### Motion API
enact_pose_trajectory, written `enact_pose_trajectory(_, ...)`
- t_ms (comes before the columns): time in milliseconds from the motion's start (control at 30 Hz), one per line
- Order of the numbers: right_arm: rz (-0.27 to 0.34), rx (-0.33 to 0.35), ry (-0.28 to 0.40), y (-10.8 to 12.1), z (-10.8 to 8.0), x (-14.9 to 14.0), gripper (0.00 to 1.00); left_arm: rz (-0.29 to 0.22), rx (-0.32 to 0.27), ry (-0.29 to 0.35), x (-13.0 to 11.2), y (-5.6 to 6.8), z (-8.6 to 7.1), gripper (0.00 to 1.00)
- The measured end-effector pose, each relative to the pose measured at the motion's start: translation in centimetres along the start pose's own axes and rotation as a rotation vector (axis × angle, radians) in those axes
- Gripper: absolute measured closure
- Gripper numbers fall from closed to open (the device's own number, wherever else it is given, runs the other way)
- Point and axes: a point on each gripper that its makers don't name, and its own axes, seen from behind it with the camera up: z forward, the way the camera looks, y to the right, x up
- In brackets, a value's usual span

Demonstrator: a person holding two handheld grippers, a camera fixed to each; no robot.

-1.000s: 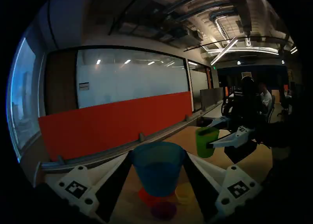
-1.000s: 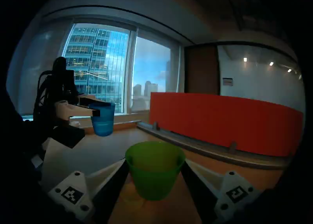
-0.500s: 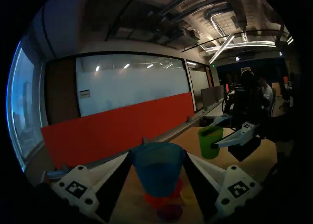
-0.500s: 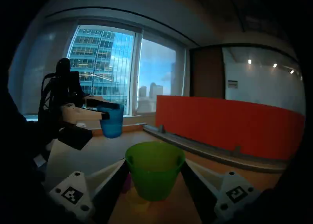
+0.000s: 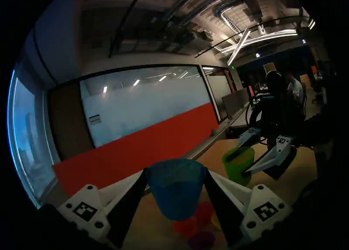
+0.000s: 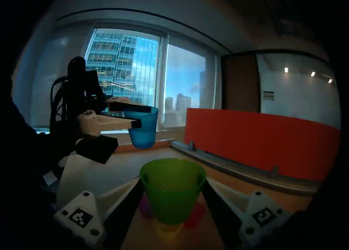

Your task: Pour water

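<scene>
Two cups aloft: left claw (image 5: pixel 176 182) grips the blue cup (image 5: pixel 176 197), right claw (image 6: pixel 172 184) the green cup (image 6: pixel 172 197). If I tilt while they're apart, water hits the tabletop (image 6: pixel 131 165).

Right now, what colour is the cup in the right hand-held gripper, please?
Green cup; best in right gripper view.

Blue cup (image 5: pixel 176 193): translucent plastic, smooth, faint sheen.
Green cup (image 6: pixel 172 191): same translucent plastic, smooth.
Left gripper (image 5: pixel 175 178), right gripper (image 6: pixel 172 184): white matt plastic fingers, printed marker squares.
Table (image 5: pixel 301 184): tan wood-look top, smooth.
Partition (image 6: pixel 270 141): red, matt.
Window (image 6: pixel 126 75): glossy glass.
</scene>
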Motion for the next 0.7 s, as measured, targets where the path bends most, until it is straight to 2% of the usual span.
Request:
enact_pose_trajectory(267,0.007,0.047,-0.006,-1.9,0.8,-0.5,0.10,0.102,0.019,0.014,1.7,-0.2,0.1,0.11)
enact_pose_trajectory(700,0.006,0.125,-0.019,-5.3,2.0,-1.4,0.10,0.240,0.031,0.024,4.0,0.0,0.2,0.11)
